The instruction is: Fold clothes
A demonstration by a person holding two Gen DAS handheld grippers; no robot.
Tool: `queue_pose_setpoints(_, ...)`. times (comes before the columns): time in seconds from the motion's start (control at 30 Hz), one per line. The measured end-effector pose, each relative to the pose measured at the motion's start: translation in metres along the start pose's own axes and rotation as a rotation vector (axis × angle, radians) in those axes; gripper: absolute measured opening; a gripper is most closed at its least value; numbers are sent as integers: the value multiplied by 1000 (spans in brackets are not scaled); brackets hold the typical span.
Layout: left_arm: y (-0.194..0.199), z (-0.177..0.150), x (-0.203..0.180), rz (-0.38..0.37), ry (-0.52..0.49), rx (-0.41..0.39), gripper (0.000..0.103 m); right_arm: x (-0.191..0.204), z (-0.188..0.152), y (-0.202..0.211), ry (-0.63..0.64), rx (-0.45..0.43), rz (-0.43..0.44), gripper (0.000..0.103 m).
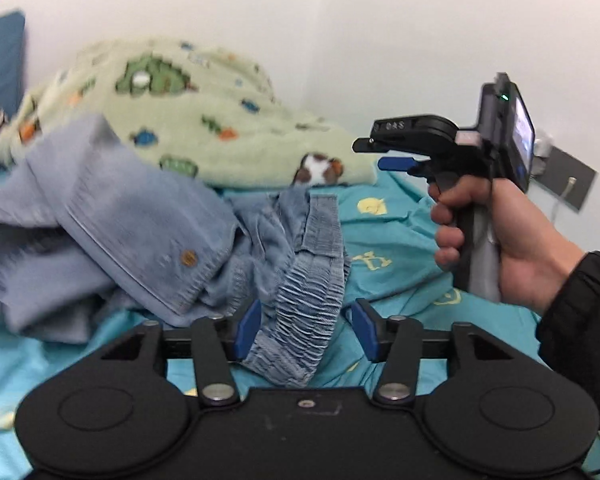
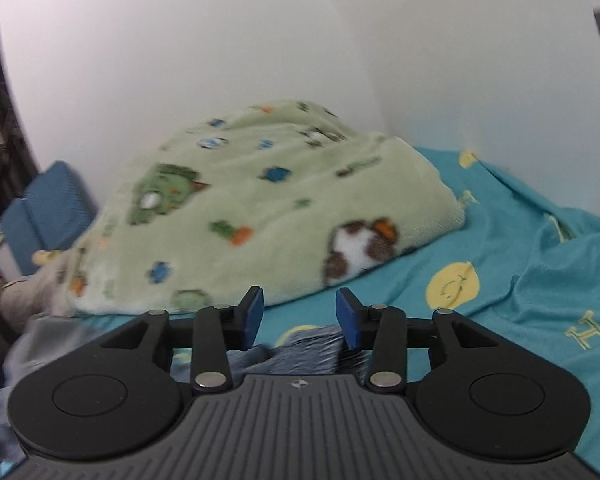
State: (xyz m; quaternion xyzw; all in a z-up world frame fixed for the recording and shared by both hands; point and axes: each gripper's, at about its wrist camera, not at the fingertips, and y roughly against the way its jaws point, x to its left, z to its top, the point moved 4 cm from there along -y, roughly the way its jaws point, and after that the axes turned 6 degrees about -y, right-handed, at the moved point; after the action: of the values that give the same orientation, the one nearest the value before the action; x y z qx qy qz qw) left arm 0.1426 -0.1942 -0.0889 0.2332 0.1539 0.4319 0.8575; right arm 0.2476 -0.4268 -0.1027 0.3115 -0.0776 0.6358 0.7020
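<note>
Left tool [image 1: 306,330] straddles waistband [image 1: 300,320]; parted.

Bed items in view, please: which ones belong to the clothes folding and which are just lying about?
Job:
denim trousers, crumpled
elastic waistband, between the open left gripper
right gripper, open

Lying about:
green fleece blanket
teal bedsheet
blue pillow

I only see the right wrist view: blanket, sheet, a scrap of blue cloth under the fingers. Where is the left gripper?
Observer: The left gripper is open, with the denim garment's waistband between its fingers.
Operator: Is the garment folded?
Observer: No, the denim garment lies crumpled on the sheet, before the blanket.
Operator: Is my gripper over it?
Observer: No, the right gripper hangs to its right, open and empty, above the sheet.
</note>
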Motion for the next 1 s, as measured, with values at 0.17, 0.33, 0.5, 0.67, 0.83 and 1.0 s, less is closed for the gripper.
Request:
queue_pose_setpoints(0.17,46,-2,23,42,51,-20,54,41,-11,59,20,-2,69,45)
queue_pose_setpoints(0.33,69,2,62,107,167,-4,55,83,-32,115,97,-4,127,52)
queue_pose_setpoints(0.5,95,0,103,159,277,-36,55,108,-76,124,199,72,130,58)
queue_pose_setpoints(0.67,108,-9,143,208,440,-58,56,102,-110,102,147,173,26,60)
queue_pose_setpoints(0.83,100,-10,174,257,518,-72,56,88,-141,80,36,274,-93,64)
queue_pose_setpoints(1.0,81,-8,187,315,459,-68,56,87,-140,74,20,286,-102,65)
